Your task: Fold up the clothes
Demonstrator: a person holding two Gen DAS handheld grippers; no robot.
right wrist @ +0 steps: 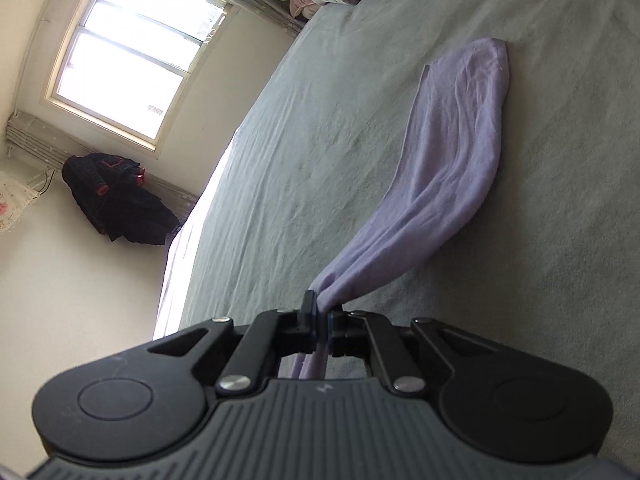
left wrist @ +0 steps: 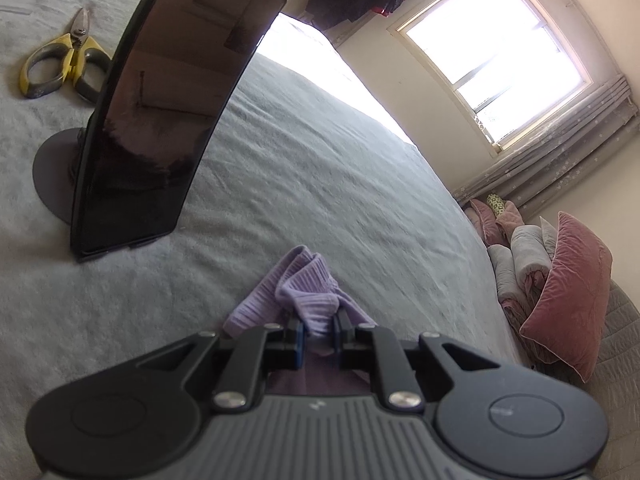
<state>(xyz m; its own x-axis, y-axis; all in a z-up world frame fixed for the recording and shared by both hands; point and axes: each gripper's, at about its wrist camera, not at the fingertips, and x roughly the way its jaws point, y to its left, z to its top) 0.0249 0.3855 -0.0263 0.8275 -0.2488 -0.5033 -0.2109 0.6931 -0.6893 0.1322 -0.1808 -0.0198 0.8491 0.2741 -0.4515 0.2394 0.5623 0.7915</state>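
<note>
Grey, napped fabric of the bed cover (left wrist: 320, 184) fills most of both views, running from the lower edge up to the bright window (left wrist: 496, 52) in the upper right of the left wrist view. A dark phone on a round stand (left wrist: 160, 120) is seen upright in the upper left of that view, with yellow-handled shears (left wrist: 64, 64) laid flat beyond it at the far left. A pink cushion (left wrist: 568, 296) is propped at the right edge.

In the right wrist view a lilac sock (right wrist: 452, 160) is stretched across the cover from the upper right down to the centre, where its near end is pinched in the closed right gripper (right wrist: 322, 316). In the left wrist view, a ribbed lilac cuff (left wrist: 296, 292) is bunched at lower centre and clamped between the narrowly set jaws of the left gripper (left wrist: 320, 332).
</note>
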